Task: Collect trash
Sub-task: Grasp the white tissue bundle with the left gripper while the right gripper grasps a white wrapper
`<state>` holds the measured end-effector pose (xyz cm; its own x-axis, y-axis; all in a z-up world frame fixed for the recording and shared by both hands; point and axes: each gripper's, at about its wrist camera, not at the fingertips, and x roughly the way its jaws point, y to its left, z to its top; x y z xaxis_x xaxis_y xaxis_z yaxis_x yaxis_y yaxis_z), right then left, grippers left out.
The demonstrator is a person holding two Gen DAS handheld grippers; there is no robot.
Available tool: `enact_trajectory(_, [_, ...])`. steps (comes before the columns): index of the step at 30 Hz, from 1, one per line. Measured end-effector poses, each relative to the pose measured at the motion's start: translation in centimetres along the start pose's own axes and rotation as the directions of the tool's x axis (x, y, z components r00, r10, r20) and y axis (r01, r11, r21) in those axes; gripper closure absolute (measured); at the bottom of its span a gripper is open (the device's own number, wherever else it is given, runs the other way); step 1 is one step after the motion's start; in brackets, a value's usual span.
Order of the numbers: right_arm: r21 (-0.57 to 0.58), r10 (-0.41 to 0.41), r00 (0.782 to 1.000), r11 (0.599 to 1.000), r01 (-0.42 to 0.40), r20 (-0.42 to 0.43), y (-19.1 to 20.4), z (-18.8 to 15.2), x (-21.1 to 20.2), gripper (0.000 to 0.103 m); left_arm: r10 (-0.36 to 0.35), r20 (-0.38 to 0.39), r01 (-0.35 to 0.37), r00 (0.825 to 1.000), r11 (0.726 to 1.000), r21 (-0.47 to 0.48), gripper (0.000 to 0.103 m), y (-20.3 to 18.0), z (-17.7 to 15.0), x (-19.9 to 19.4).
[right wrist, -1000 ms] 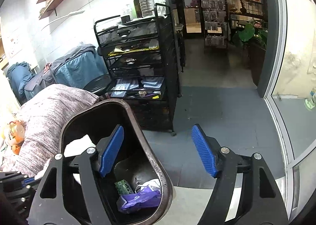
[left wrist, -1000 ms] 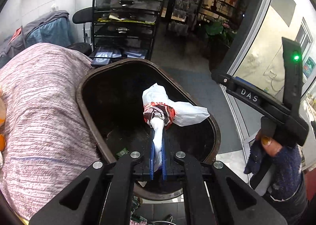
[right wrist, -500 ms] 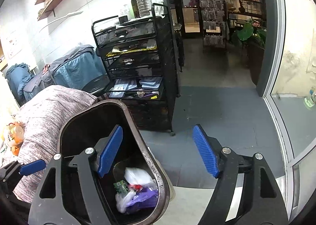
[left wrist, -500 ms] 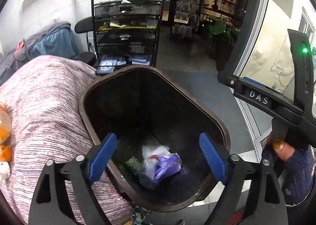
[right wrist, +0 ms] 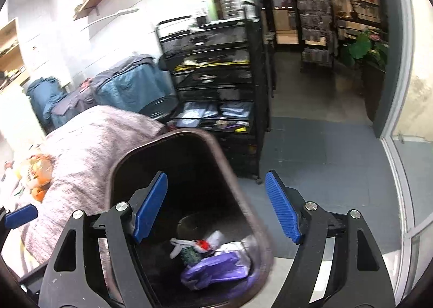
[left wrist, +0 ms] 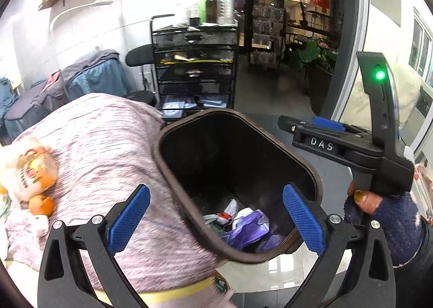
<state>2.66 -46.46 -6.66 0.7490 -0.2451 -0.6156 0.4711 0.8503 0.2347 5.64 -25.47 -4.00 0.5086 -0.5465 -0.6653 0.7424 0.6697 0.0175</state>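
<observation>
Behind your grippers stands a black wire cart [left wrist: 193, 70] with bottles on top, against a white wall with wooden shelves; a dark doorway opens to the right of it. Your left gripper [left wrist: 216, 220] has just been opening: a second ago its blue pads were pinched on a white-and-red wrapper above the brown bin [left wrist: 308, 170], and now they stand spread wide with nothing between them. That wrapper [left wrist: 226, 213] lies at the bottom of the bin, touching a purple bag [left wrist: 250, 228] there. Your view has also slid leftward, so the left pad now hangs over the pink knit blanket [left wrist: 102, 145] and the right pad over the bin's opening. Your right gripper [right wrist: 216, 209] hovers with its fingers parted as before and empty, the left finger over the bin, the right one over the grey floor [right wrist: 338, 167]. Your right hand [left wrist: 387, 224], in a dark fingerless glove, shows at the edge of the left view. Both pictures are smeared by motion; the bin's near rim is blurred, and the small green item among the trash cannot be made out. A plush toy [left wrist: 29, 170] on the blanket is partly cut off.
</observation>
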Motion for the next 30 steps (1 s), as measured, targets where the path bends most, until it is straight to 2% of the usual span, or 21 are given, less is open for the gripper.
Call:
enact_trajectory(7, [-0.071, 0.131, 0.991, 0.988, -0.134, -0.037, 5.6, -0.4, 0.4, 0.029, 0.102, 0.017, -0.101, 0.995, 0.993, -0.059, 0.006, 3.8, -1.4, -3.2])
enact_trajectory(10, [-0.108, 0.194, 0.979, 0.974, -0.201, -0.069, 8.6, -0.4, 0.6, 0.029, 0.171, 0.007, -0.17, 0.985, 0.981, -0.09, 0.006, 6.2, -2.5, -4.4])
enact_trajectory(14, [-0.161, 0.279, 0.953, 0.942, -0.295, -0.114, 12.6, -0.5, 0.7, 0.029, 0.228, -0.024, -0.229, 0.973, 0.957, -0.179, 0.006, 10.4, -4.1, -6.0])
enact_trajectory(17, [-0.193, 0.35, 0.922, 0.905, -0.378, -0.167, 15.8, -0.9, 0.9, 0.029, 0.281, -0.049, -0.285, 0.958, 0.928, -0.239, 0.006, 13.4, -5.3, -7.3])
enact_trajectory(21, [-0.22, 0.436, 0.86, 0.841, -0.494, -0.265, 20.4, -1.5, 1.5, 0.029, 0.346, -0.082, -0.354, 0.935, 0.884, -0.306, 0.006, 17.6, -7.1, -9.1])
enact_trajectory(24, [-0.24, 0.481, 0.81, 0.788, -0.567, -0.334, 24.0, -2.0, 1.8, 0.028, 0.405, -0.121, -0.421, 0.906, 0.841, -0.341, 0.006, 20.8, -8.3, -10.1])
enact_trajectory(25, [-0.25, 0.491, 0.795, 0.77, -0.587, -0.356, 25.3, -2.3, 1.8, 0.029, 0.422, -0.142, -0.444, 0.895, 0.821, -0.358, 0.006, 22.2, -8.8, -10.6])
enact_trajectory(30, [-0.284, 0.486, 0.736, 0.706, -0.649, -0.471, 31.0, -3.6, 2.9, 0.029, 0.444, -0.212, -0.492, 0.87, 0.757, -0.431, 0.006, 27.8, -10.4, -11.4])
